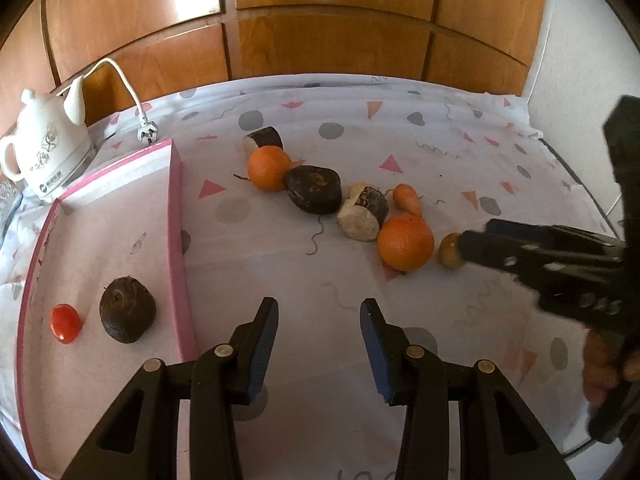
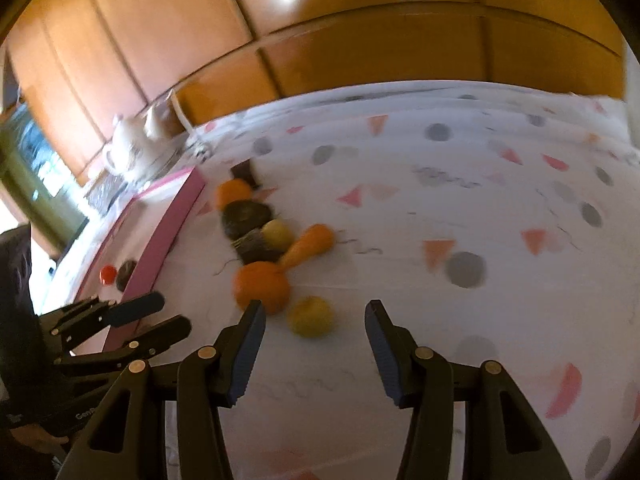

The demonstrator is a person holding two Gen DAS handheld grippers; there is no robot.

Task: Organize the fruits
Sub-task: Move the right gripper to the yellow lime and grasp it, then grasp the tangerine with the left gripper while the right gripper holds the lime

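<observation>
While the sorting stands unfinished, stock is entered as follows.

Tray: pink tray [image 1: 175, 216] at the left of the surface [image 1: 280, 272], holding a small red fruit [image 1: 66, 323] and a dark round item [image 1: 127, 310], side by side and apart.

Loose row on the patterned cloth, well clear of the tray: a dark cut piece [image 1: 263, 140]; an orange [image 1: 269, 167] touching a dark lump [image 1: 313, 189]; a pale cut piece [image 1: 362, 211]; a small carrot-like item [image 1: 407, 199]; a second orange [image 1: 405, 242]; a yellowish fruit [image 1: 450, 251] at the near end, just beside the second orange.

Left tool [image 1: 319, 344]: jaws apart, nothing between them, hovering over bare cloth beside the tray wall.

Right tool [image 2: 315, 350]: jaws apart and empty, aimed at the yellowish fruit, which lies just beyond the tips; its view is blurred.

Other: white kettle [image 1: 46, 148] with cord behind the tray.

Risks, as judged: the yellowish fruit is round and could roll off if a jaw strikes it off-centre; closing too near the second orange may nudge it and disturb the touching row; a grip taken in the blur could land askew and drop the fruit short of the tray.
</observation>
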